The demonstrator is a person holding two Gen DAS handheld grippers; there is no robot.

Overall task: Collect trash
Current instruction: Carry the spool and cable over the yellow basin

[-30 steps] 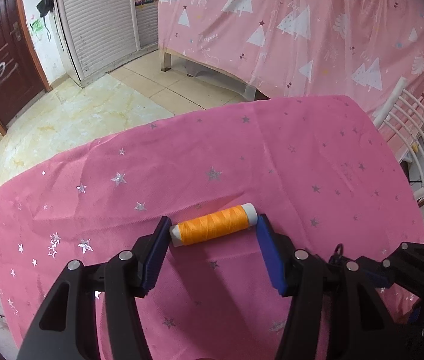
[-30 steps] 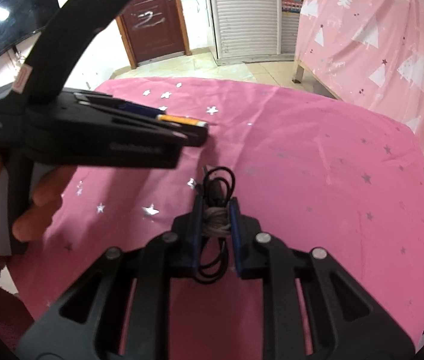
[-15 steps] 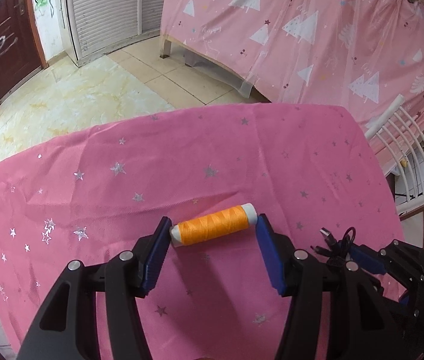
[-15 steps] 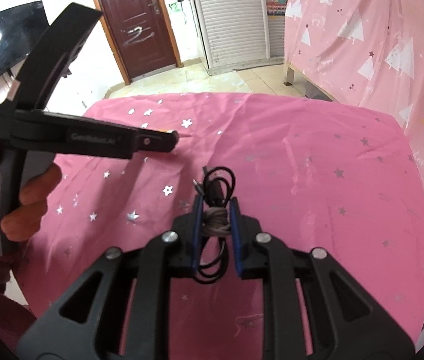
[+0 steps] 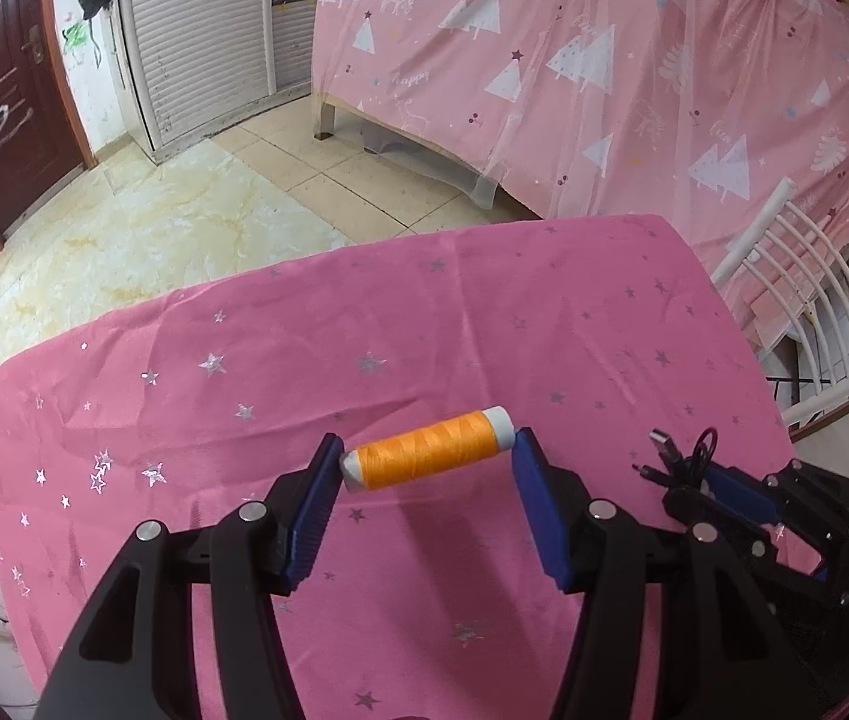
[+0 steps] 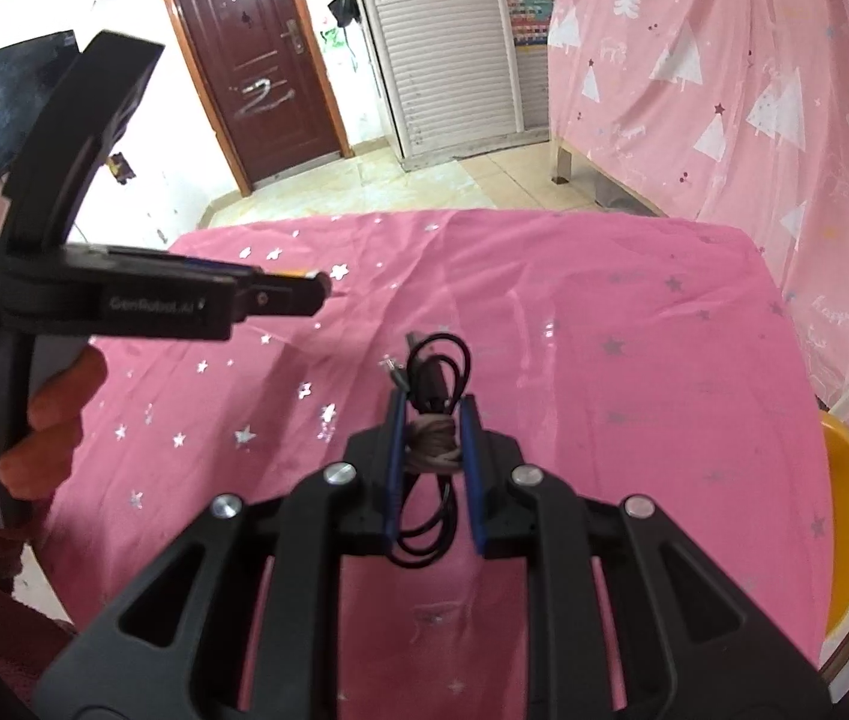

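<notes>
An orange thread spool [image 5: 428, 457] with white ends is held lengthwise between the blue pads of my left gripper [image 5: 429, 456], lifted above the pink star-patterned tablecloth [image 5: 484, 324]. My right gripper [image 6: 431, 426] is shut on a coiled black USB cable [image 6: 433, 381] bound with a grey tie, also off the cloth. In the left wrist view the right gripper [image 5: 718, 480] and its cable [image 5: 673, 456] appear at the lower right. In the right wrist view the left gripper [image 6: 316, 288] shows side-on at the left, gripped by a hand [image 6: 49, 414].
The tablecloth [image 6: 604, 312] covers the whole table. A pink tree-print curtain [image 5: 604, 60] hangs behind it. A white rail chair [image 5: 802, 300] and a yellow seat [image 6: 844, 510] stand at the right edge. Tiled floor [image 5: 154, 222] and a brown door [image 6: 262, 60] lie beyond.
Both grippers have risen from the table with their loads. More floor shows beyond the table. The right gripper has come further into the left wrist view.
</notes>
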